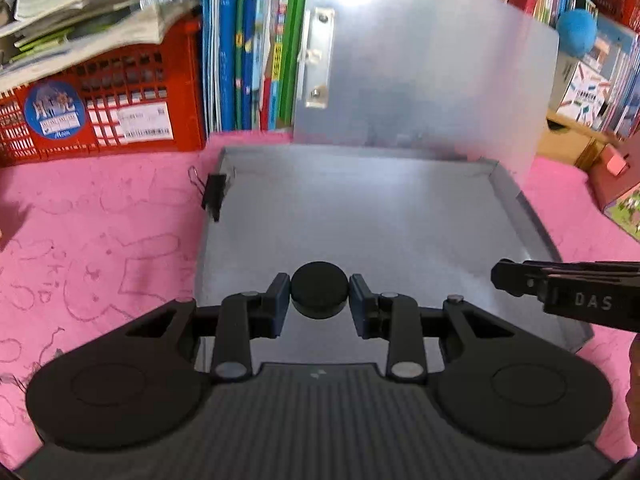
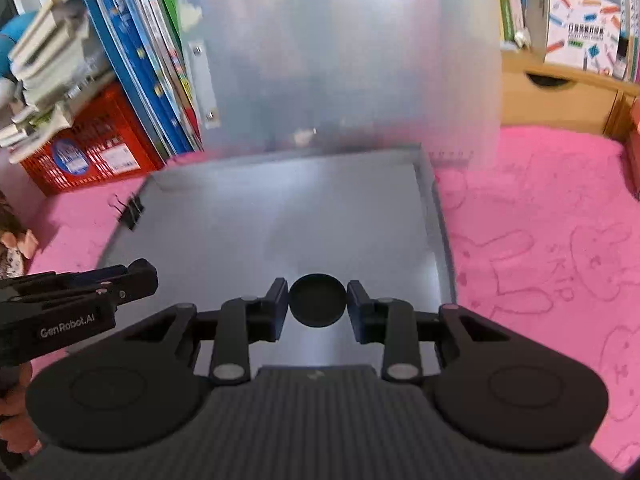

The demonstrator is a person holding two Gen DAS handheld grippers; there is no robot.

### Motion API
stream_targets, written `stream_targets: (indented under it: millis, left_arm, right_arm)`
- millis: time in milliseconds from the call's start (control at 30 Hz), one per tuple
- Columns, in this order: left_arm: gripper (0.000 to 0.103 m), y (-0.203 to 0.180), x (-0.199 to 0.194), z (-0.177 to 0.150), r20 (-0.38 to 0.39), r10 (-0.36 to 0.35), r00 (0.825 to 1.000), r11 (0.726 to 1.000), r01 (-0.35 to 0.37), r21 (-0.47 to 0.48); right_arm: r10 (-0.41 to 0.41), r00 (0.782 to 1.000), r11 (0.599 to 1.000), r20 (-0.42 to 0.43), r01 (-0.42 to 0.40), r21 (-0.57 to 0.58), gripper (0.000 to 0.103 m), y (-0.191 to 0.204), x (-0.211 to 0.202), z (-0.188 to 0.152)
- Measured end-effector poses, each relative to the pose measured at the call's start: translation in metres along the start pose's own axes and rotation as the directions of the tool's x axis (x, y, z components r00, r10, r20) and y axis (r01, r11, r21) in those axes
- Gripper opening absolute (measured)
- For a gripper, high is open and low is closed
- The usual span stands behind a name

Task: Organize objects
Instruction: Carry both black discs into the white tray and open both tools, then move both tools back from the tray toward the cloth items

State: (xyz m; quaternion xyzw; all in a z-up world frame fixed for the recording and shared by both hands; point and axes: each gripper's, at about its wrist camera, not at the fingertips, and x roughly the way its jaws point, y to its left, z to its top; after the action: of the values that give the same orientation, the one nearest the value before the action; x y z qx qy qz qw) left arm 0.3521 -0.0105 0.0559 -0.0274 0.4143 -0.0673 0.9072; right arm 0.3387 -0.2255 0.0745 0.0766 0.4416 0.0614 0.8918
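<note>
An open grey file box (image 1: 360, 216) lies on the pink cloth, its translucent lid (image 1: 420, 80) standing up at the back. A black binder clip (image 1: 214, 196) is clipped on the box's left rim; it also shows in the right wrist view (image 2: 132, 210). My left gripper (image 1: 319, 294) is shut on a black round disc (image 1: 319, 290) above the box's near part. My right gripper (image 2: 317, 300) is shut on another black round disc (image 2: 317, 299) above the box (image 2: 300, 216). Each gripper shows in the other's view, the right one (image 1: 560, 288) and the left one (image 2: 80, 296).
A red crate (image 1: 100, 108) with stacked papers and upright books (image 1: 248, 48) stand behind the box at the left. A wooden drawer unit (image 2: 560, 96) and boxes stand at the right. Pink cloth (image 2: 540, 240) surrounds the box.
</note>
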Motion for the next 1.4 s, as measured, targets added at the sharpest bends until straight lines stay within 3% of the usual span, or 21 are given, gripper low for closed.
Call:
stream_targets:
  millis: [233, 500, 533, 567, 667, 733, 800, 1100, 1200, 1400]
  left_arm:
    - [0.037, 0.000, 0.017, -0.010, -0.058, 0.010, 0.998, 1.000, -0.009, 0.012]
    - [0.037, 0.000, 0.023, -0.011, -0.058, 0.018, 0.998, 0.999, -0.016, 0.034]
    - [0.038, 0.000, 0.024, -0.011, -0.059, 0.023, 0.998, 0.999, -0.021, 0.038]
    - [0.038, 0.000, 0.024, -0.011, -0.061, 0.032, 0.998, 0.999, -0.029, 0.045]
    - [0.050, 0.001, 0.017, -0.007, -0.051, 0.032, 0.998, 0.998, -0.029, 0.051]
    - [0.062, 0.002, 0.008, -0.004, -0.019, 0.027, 0.999, 0.998, -0.026, 0.051]
    - [0.067, 0.002, -0.001, -0.001, 0.011, 0.034, 0.999, 0.997, -0.034, 0.066]
    - [0.079, -0.007, -0.064, -0.009, 0.135, 0.033, 0.990, 0.991, -0.050, 0.122]
    - [0.079, -0.007, -0.090, -0.020, 0.206, 0.017, 0.978, 0.992, -0.042, 0.118]
    - [0.086, -0.009, -0.143, -0.051, 0.345, -0.010, 0.938, 0.988, -0.045, 0.151]
  right_arm:
    - [-0.029, 0.999, 0.999, -0.031, 0.029, -0.023, 0.038, 0.003, 0.015, -0.007]
    - [-0.033, 0.999, 0.999, -0.029, 0.032, -0.038, 0.040, 0.003, 0.019, -0.009]
    - [-0.032, 0.999, 0.999, -0.028, 0.031, -0.037, 0.044, 0.003, 0.019, -0.009]
    - [-0.031, 0.999, 0.999, -0.025, 0.030, -0.035, 0.056, 0.003, 0.018, -0.009]
    - [-0.019, 1.000, 1.000, -0.006, 0.019, -0.021, 0.063, 0.003, 0.014, -0.009]
    - [-0.020, 1.000, 0.999, 0.020, 0.020, -0.027, 0.066, 0.004, 0.007, -0.008]
    - [-0.021, 0.999, 0.999, 0.041, 0.023, -0.033, 0.068, 0.007, -0.001, -0.008]
    - [0.012, 0.980, 0.992, 0.198, 0.014, -0.127, 0.079, 0.020, -0.063, -0.022]
    - [0.028, 0.966, 0.988, 0.255, 0.013, -0.156, 0.083, 0.024, -0.087, -0.034]
    - [0.032, 0.934, 0.977, 0.357, 0.046, -0.207, 0.087, 0.028, -0.128, -0.073]
